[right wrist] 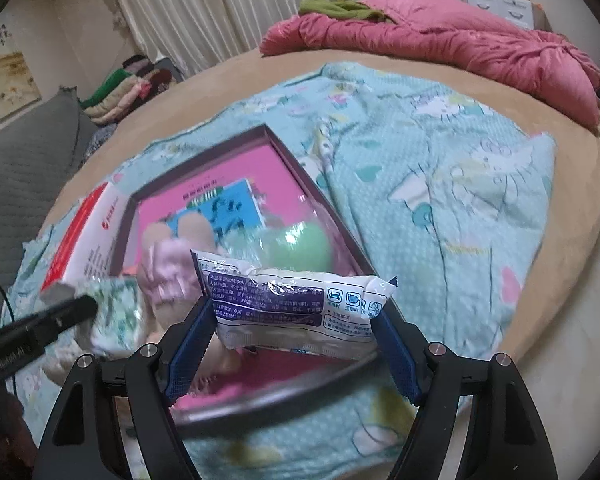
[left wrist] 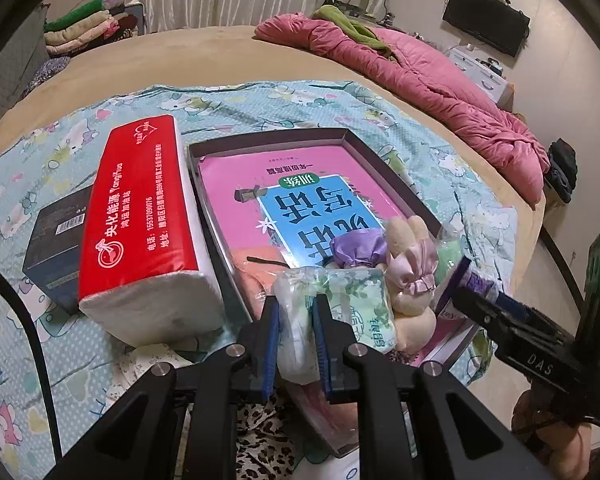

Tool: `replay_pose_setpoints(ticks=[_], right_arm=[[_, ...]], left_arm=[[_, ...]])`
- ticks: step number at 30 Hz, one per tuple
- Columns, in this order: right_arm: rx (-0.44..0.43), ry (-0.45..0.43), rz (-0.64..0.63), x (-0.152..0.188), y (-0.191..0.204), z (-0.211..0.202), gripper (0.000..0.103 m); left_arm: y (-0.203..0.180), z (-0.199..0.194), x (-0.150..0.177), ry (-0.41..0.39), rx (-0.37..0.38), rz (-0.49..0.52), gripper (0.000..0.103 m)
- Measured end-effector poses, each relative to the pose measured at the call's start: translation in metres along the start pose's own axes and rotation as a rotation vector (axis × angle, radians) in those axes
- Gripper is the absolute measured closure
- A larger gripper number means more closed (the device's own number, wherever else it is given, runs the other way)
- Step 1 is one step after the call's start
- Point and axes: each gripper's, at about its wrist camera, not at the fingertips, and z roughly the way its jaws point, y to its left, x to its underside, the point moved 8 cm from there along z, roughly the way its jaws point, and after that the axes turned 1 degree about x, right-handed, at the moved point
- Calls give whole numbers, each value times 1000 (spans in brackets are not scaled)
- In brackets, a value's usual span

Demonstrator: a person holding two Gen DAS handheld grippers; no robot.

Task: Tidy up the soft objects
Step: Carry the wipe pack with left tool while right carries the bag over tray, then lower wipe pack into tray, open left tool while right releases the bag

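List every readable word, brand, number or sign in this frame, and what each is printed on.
"央化能源 YangHua": red tissue pack.
"15531090076": same pack, phone line; the address line is too small.
"DAS": body of the right gripper.
Large upside-down characters on the blue book cover in the box: not legible to me.
Wipes packet held by the right gripper: print too small.
Floral tissue packet in the left gripper: unreadable.

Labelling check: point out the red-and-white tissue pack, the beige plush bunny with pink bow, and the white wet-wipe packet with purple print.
Red-and-white tissue pack (left wrist: 136,216): left wrist view, red top face.
Beige plush bunny (left wrist: 410,236): left wrist view, ears.
White wet-wipe packet (right wrist: 296,304): right wrist view, printed face.
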Motion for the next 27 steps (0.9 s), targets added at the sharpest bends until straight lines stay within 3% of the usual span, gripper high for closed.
replay_pose_setpoints(ticks=[8, 27], right_arm=[[1, 5, -38, 4, 5, 1, 24], [14, -36, -41, -3, 6, -7, 19]], left_arm=[[-2, 0, 2, 8, 7, -1, 85], [-9, -2, 5, 23, 1, 19, 63]])
